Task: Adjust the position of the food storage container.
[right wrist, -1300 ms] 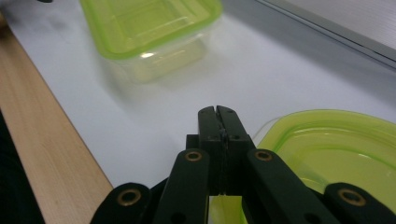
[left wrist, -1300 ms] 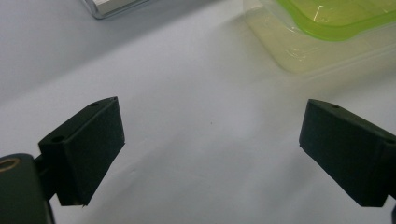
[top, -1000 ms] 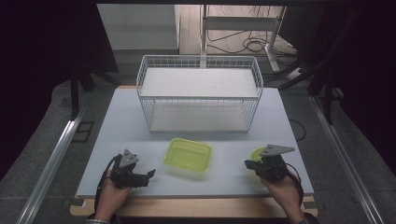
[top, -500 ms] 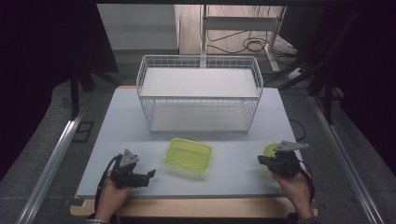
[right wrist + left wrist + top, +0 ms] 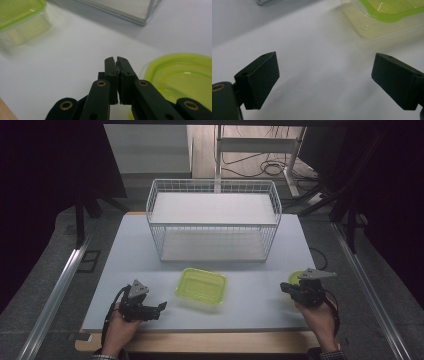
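The left tongs (image 5: pixel 161 306) rested open at the near left. The right tongs (image 5: pixel 116 60) were closed, empty, beside a green lid (image 5: pixel 185 75). The lidded container (image 5: pixel 201 285) sat centre-near on the surface (image 5: pixel 125 255); probably a reach comes next.

left gripper (image 5: pixel 325 75) gapes wide; right gripper (image 5: pixel 116 60) looks closed, seemingly empty.

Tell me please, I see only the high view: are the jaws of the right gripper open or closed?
Observer: The right gripper is shut, jaws pressed together, holding nothing.
Operator: What is the green thing beside it?
Observer: A second green-rimmed container, apart from the jaws.
Operator: And the left gripper?
Observer: The left gripper is open wide, nothing but bare table between its jaws. The rectangular container lies ahead of it.
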